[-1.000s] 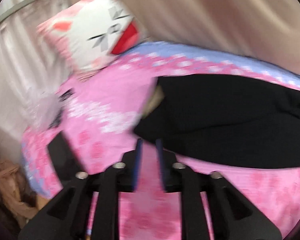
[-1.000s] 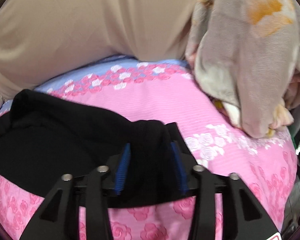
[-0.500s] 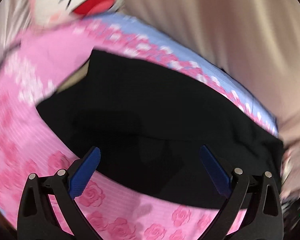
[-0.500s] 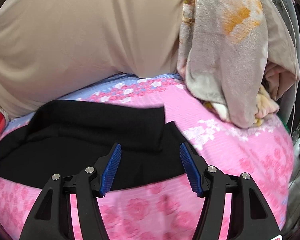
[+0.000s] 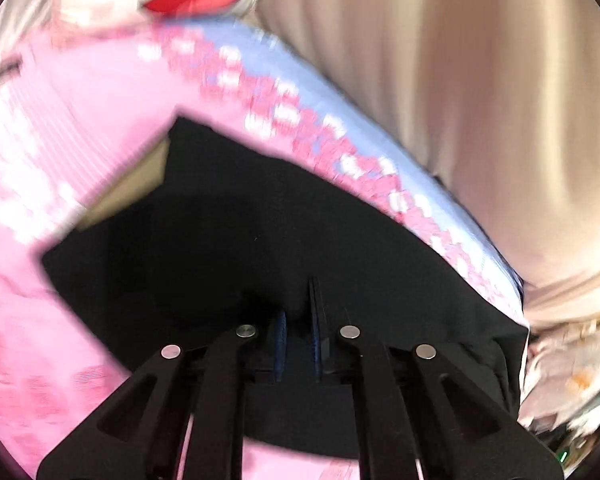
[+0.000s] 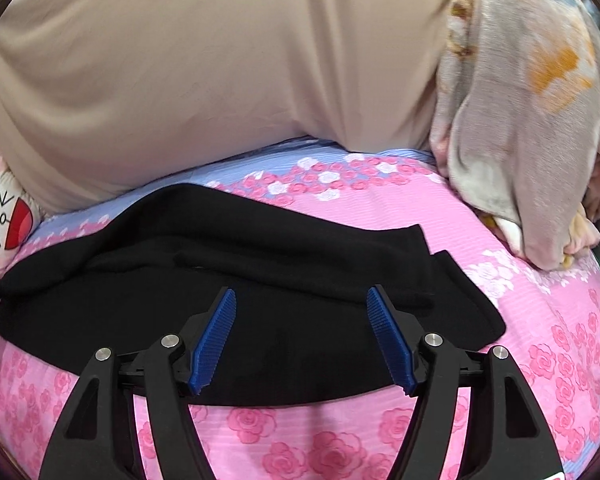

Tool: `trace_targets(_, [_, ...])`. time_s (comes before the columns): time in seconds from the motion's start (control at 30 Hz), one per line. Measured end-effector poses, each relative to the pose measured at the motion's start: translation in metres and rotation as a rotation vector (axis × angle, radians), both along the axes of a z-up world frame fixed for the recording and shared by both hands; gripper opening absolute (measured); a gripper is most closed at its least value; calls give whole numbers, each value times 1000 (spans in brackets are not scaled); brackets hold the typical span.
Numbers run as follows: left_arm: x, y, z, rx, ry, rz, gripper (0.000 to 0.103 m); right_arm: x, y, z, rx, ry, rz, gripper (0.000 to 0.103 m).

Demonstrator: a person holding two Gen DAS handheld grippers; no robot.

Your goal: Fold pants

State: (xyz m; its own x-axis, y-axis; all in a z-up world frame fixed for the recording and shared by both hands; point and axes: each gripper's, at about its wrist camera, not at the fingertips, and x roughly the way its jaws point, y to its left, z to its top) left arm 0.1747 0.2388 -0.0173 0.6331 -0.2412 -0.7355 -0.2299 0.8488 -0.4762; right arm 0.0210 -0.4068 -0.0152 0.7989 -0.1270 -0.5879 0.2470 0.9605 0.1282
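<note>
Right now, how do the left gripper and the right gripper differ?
The left gripper has just closed; its blue fingers stand nearly together, with black pants fabric bunched at the tips. The right gripper has just been opening; its fingers stand wide apart, pressing on nothing. The left view is blurred, the right sharp. Both have blue ribbed fingers and point at the pants on the pink sheet.
</note>
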Motion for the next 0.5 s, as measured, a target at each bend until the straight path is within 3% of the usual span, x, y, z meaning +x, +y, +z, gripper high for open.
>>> trace_targets(0.1, [-38, 25, 27, 9, -5, -22, 10, -1, 0, -3, -16, 12, -6, 73])
trace_targets(0.17, [-55, 42, 27, 35, 50, 4, 15, 0, -5, -9, -5, 29, -18, 73])
trace_targets(0.23, [-63, 54, 6, 124, 159, 48, 26, 3, -11, -13, 19, 39, -30, 73])
trace_targets(0.27, [-66, 56, -4, 174, 202, 63, 27, 5, -15, -13, 41, 38, -41, 73])
trace_targets(0.33, [-68, 49, -13, 384, 274, 151, 26, 11, -19, -10, 79, 34, -58, 73])
trace_targets(0.4, [-70, 30, -4, 543, 238, 175, 27, 18, -23, -5, 152, 28, -60, 73])
trace_targets(0.43, [-70, 21, 3, 552, 206, 172, 34, 24, -23, -1, 201, 29, -48, 73])
trace_targets(0.47, [-71, 13, 10, 528, 167, 161, 51, 31, -21, 0, 234, 51, -45, 73])
trace_targets(0.5, [-71, 3, 20, 472, 119, 137, 61, 38, -20, -1, 255, 81, -46, 73])
